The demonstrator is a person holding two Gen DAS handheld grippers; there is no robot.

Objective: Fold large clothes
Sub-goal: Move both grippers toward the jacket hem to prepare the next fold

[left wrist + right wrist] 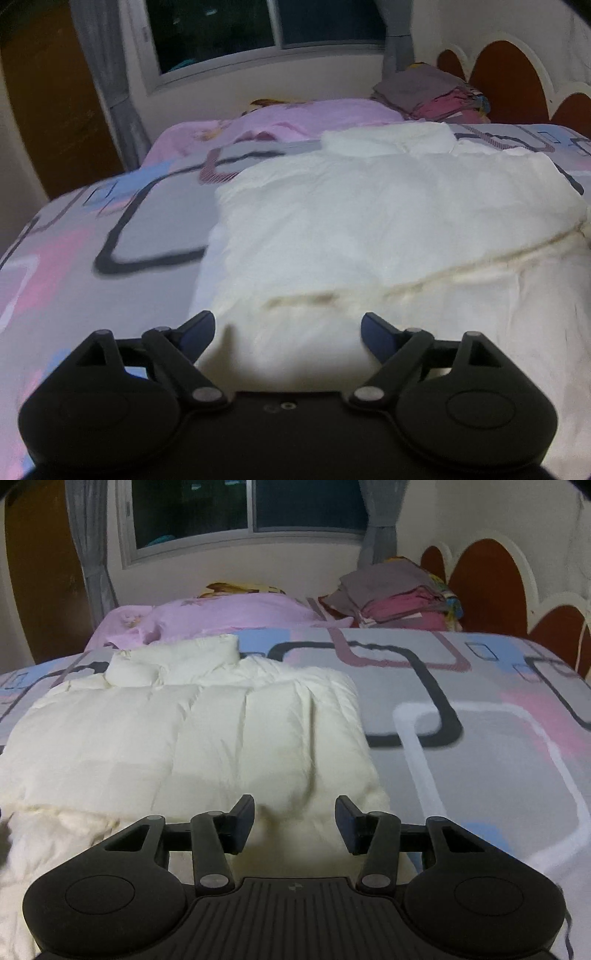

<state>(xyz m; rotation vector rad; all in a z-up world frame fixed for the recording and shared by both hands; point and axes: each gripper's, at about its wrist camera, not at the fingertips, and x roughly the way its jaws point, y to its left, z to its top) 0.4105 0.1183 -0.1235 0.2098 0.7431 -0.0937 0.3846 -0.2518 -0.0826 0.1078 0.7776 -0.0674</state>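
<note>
Fingers of both grippers, left [288,332] and right [294,821], stood apart and empty over the near hem. Bed [480,738] carried the white padded jacket [192,731], spread flat, collar [173,661] far, probably for folding.

A grey bedspread [480,686] patterned with pink, blue and black rounded rectangles covers the bed, a pink blanket [221,616] lies along its far edge under the window [243,506], and folded clothes [391,590] are stacked at its far right corner beside the scalloped headboard [487,583].
</note>
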